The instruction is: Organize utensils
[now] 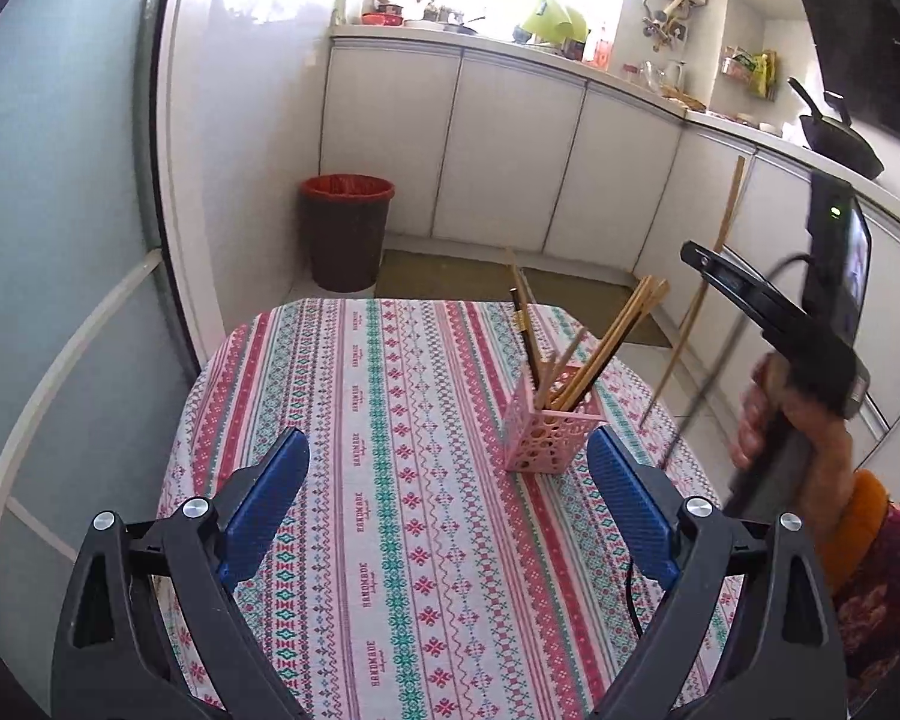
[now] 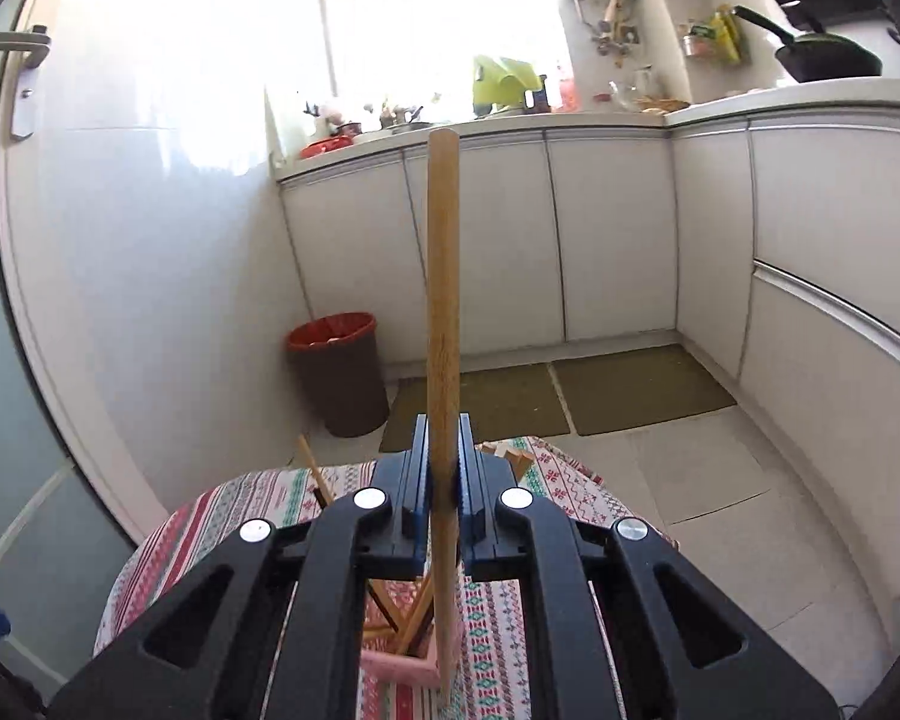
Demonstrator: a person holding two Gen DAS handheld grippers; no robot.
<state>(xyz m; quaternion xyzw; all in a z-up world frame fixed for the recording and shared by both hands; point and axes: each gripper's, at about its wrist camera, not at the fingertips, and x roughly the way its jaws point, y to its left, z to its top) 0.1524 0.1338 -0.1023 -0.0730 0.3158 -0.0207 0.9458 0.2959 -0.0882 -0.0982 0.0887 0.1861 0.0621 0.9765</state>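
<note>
While the left gripper (image 1: 447, 504) hangs low over the table w/ its blue pads (image 1: 624, 510) spread wide and nothing btwn them, the right gripper (image 2: 444, 480) is pressed together on 1 wooden chopstick (image 2: 442, 300).

Item list, as seen from the room:

- Chopstick, held: light wood, pinched at about mid-length, near upright. Upper end stands well above the fingers; lower end reaches down beside the pink holder (image 2: 399, 669), at its near right corner. Whether the tip sits inside the holder or just outside: can't tell.
- Same chopstick from the left wrist view (image 1: 699, 294): long, tilted, at the table's right edge, right of the holder.
- Pink holder (image 1: 549, 429): square, perforated w/ round holes, standing on the tablecloth right of centre, just ahead of the left gripper's right pad.
- Contents: several wooden chopsticks (image 1: 615, 336) leaning right, plus 1 dark chopstick (image 1: 525, 330) leaning left. Exact count unclear.
- Right hand (image 1: 798, 426): wrapped on the right gripper's handle, orange cuff and patterned red sleeve behind it.
- Tablecloth (image 1: 390, 420): striped red, teal and white pattern, "HANDMADE" printed along some stripes.
- Trash bin (image 1: 347, 231): brown w/ red liner, on the floor beyond the table, by the wall.
- White cabinets (image 1: 510, 150) under a cluttered counter; black wok (image 1: 840, 138) at right.
</note>
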